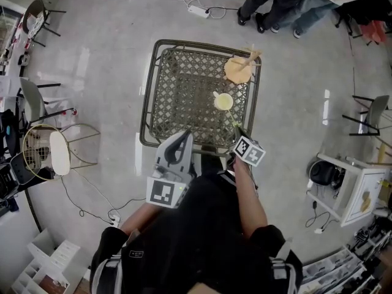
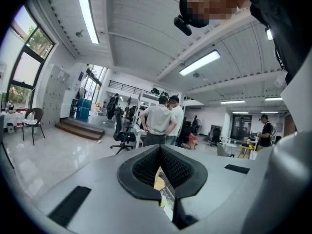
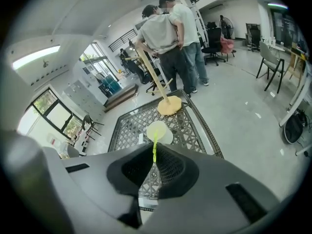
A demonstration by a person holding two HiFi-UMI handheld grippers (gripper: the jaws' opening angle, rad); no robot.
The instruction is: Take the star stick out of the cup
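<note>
A dark metal lattice table stood on grey polished floor. At its near edge, right tongs pinched a thin green stick from the pale cup; left tongs, tilted upward, seemed pressed together.

Person wearing a black short-sleeved top; pale grey and white patches show on the clothing near the bottom edge of the head view; the left gripper has a smooth light-grey shell tapering to a rounded nose, with a cube of black-and-white square markers at its rear; the right gripper carries a similar cube; in the gripper views each grey shell bears flat black rectangular insets; the black pads have a fine ribbed grid and a matt black rim
</note>
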